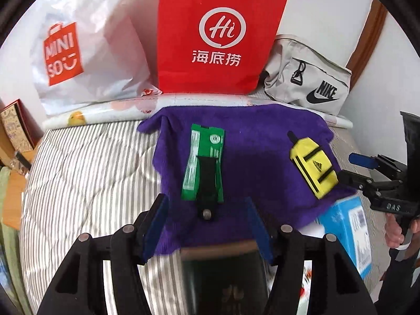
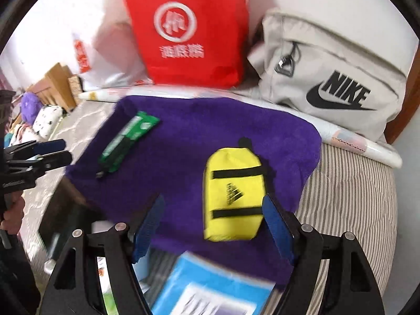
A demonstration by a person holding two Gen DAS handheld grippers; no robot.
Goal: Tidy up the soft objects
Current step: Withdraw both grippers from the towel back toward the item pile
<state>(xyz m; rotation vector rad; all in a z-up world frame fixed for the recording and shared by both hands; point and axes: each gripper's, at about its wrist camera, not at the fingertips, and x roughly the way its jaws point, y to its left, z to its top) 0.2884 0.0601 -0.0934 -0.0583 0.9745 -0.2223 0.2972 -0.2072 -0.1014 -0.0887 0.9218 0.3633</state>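
**Readable signs around the red paper bag**

The tall red paper bag [image 1: 220, 34] carries "Hi" and "海底捞". Left of it, the white plastic bag [image 1: 86, 52] reads "MINISO". Right of it, the grey fabric pouch [image 1: 309, 78] shows "NIKE".

A red paper bag [image 1: 220, 34] stands between a white Miniso bag [image 1: 86, 52] and a grey Nike pouch [image 1: 307, 78]
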